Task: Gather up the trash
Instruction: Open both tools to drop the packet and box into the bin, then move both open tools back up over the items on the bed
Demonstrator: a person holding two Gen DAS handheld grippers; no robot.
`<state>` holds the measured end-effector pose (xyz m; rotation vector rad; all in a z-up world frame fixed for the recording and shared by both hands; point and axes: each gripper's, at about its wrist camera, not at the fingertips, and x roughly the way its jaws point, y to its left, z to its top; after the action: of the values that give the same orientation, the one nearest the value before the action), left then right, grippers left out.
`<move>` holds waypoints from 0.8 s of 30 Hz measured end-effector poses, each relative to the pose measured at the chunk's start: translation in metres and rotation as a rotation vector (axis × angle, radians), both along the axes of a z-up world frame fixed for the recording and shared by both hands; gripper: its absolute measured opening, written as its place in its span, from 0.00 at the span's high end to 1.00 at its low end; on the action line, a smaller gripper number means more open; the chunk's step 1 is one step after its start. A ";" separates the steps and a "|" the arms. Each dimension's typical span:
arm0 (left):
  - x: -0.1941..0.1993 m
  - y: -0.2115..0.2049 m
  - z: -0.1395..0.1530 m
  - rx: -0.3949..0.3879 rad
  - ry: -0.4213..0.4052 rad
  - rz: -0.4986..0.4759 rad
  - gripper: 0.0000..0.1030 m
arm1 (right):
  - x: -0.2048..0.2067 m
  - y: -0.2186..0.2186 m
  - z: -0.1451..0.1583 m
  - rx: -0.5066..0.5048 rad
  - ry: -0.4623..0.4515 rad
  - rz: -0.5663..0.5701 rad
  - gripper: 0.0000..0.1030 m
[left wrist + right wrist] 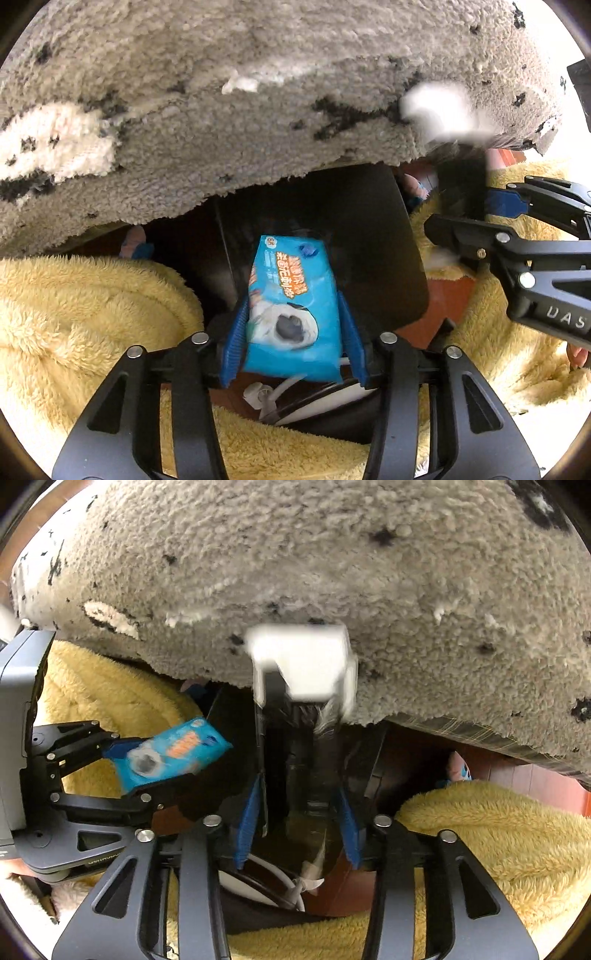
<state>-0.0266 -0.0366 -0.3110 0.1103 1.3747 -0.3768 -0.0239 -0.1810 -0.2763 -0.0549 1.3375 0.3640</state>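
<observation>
A blue wipes packet (291, 295) with a dog's face printed on it hangs between the blue pads of my left gripper (293, 314), which touch both its sides. Below it is the dark inside of a black bin (369, 240). From the right wrist view the packet (170, 753) sits in the left gripper (162, 766) beside the bin's wall (236, 746). My right gripper (299, 786) points down over the bin with its pads (249, 812) apart. A blurred white piece of trash (303, 661) with a dark trailing part is just past the tips, touching neither pad.
A shaggy grey rug (258, 92) with black and white patches fills the upper half of both views. Fluffy yellow sleeves (74, 314) flank the grippers. A slippered foot (458, 768) stands on red-brown floor by the bin. A white cable and plastic part (258, 397) lie beneath the left gripper.
</observation>
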 end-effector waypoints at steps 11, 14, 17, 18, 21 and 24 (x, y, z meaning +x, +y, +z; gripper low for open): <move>-0.005 0.006 0.024 -0.003 -0.057 0.011 0.33 | -0.004 -0.010 0.027 -0.015 -0.058 -0.046 0.41; -0.005 0.008 0.040 -0.008 -0.104 0.010 0.31 | -0.003 -0.015 0.045 -0.026 -0.115 -0.062 0.30; -0.005 0.011 0.063 -0.012 -0.173 0.012 0.25 | -0.001 -0.022 0.067 -0.031 -0.198 -0.077 0.19; -0.004 0.013 0.072 -0.016 -0.197 0.015 0.23 | -0.001 -0.026 0.072 -0.030 -0.223 -0.081 0.13; -0.002 0.018 0.103 -0.040 -0.277 0.032 0.18 | -0.002 -0.034 0.098 -0.032 -0.309 -0.105 0.06; 0.000 0.024 0.133 -0.045 -0.367 0.060 0.12 | 0.004 -0.049 0.126 -0.004 -0.405 -0.142 0.03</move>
<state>-0.0263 -0.0122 -0.1779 0.0953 1.0042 -0.3185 -0.0199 -0.2300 -0.1505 -0.0343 0.9357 0.2146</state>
